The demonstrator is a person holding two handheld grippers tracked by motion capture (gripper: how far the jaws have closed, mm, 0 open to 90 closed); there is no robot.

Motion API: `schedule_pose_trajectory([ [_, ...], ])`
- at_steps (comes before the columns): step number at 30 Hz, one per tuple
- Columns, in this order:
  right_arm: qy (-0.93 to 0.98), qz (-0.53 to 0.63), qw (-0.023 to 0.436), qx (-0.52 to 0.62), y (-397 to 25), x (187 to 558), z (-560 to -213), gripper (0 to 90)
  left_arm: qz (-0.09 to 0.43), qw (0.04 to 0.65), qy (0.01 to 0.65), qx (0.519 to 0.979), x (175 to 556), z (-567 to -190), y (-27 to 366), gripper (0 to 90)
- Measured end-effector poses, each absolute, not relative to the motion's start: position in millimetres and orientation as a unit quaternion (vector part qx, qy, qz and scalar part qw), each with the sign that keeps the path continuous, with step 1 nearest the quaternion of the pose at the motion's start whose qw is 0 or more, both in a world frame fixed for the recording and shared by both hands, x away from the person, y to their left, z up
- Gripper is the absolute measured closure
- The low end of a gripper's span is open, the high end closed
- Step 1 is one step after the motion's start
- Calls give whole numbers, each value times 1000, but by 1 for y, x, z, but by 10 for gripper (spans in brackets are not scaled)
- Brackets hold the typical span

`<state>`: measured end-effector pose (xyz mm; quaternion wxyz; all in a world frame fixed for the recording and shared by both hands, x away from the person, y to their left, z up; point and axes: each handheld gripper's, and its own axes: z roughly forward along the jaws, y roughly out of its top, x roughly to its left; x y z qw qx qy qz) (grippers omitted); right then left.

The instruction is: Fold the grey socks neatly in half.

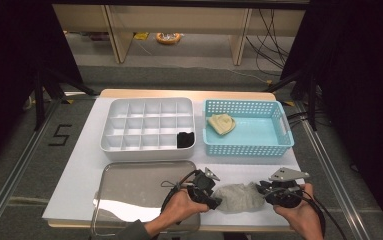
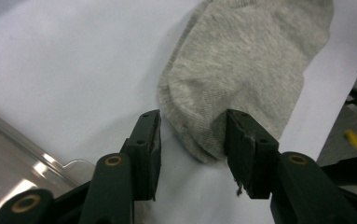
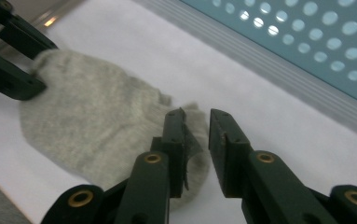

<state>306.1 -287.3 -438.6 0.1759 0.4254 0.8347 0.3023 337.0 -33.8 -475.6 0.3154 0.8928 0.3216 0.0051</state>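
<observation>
The sock (image 1: 239,197) lies on bare white table (image 1: 86,165) at the near edge, hemmed in by the left gripper (image 1: 214,200) at one end and the right gripper (image 1: 261,189) at the other. Just left sits the steel tray (image 1: 129,190); behind, an open strip of table runs before the organizer (image 1: 149,125) and the blue basket (image 1: 246,129). Overhead nothing blocks the way.

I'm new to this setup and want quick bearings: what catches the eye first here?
A grey sock lies at the table's near edge, between the left gripper and right gripper, both open at its ends. Behind stand a white divided organiser and a blue basket.
</observation>
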Motion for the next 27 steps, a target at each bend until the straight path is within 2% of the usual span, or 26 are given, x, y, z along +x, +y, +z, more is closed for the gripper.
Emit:
schedule_pose_trajectory([
  [2,839,306,175,414,-286,306,-439,754,15,310,315,897,335,-475,-35,575],
  [6,834,309,169,425,-284,306,-440,748,14,317,317,894,329,-476,-41,691],
  [8,839,306,174,415,-286,307,-440,748,-4,322,325,889,330,-477,-41,767],
  [11,837,313,167,417,-285,306,-440,749,-12,322,318,892,333,-475,-38,809],
  [19,838,325,152,412,-278,303,-437,759,-25,340,323,883,335,-471,-32,829],
  [27,848,340,137,383,-262,300,-440,781,-27,323,310,894,335,-458,-19,832],
])
